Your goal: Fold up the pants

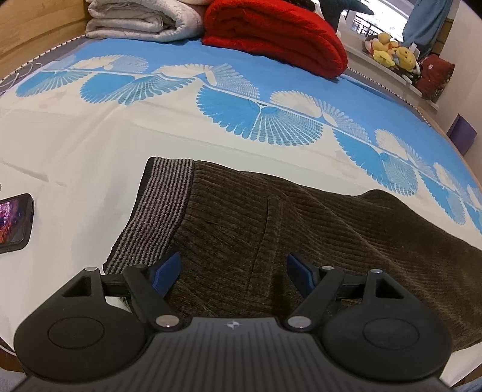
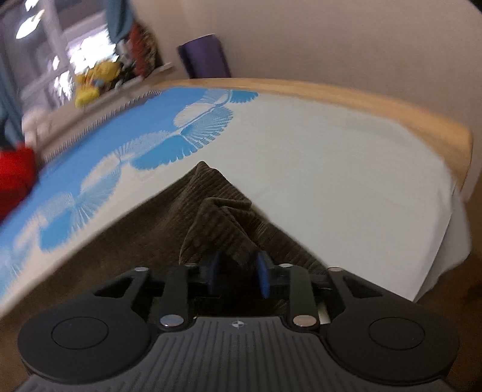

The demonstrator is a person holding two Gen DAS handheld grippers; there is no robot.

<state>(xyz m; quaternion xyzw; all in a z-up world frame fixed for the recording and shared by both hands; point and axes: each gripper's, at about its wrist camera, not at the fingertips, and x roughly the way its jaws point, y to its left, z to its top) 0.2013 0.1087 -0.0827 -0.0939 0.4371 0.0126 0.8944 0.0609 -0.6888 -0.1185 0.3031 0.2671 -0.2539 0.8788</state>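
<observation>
Dark olive corduroy pants (image 1: 271, 229) lie on the bed, with a grey-and-black striped waistband (image 1: 156, 211) at the left. My left gripper (image 1: 233, 271) is open just above the fabric beside the waistband, its blue pads (image 1: 167, 270) wide apart and holding nothing. In the right wrist view the leg end of the pants (image 2: 211, 211) is bunched and lifted. My right gripper (image 2: 238, 271) is shut on that fabric, with a fold pinched between its blue pads (image 2: 262, 277).
The bed sheet (image 1: 90, 144) is white with a blue fan pattern. A phone (image 1: 13, 223) lies at the left. A folded white blanket (image 1: 141, 19) and red blanket (image 1: 277, 36) sit at the far end. The wooden bed edge (image 2: 391, 108) runs along the right.
</observation>
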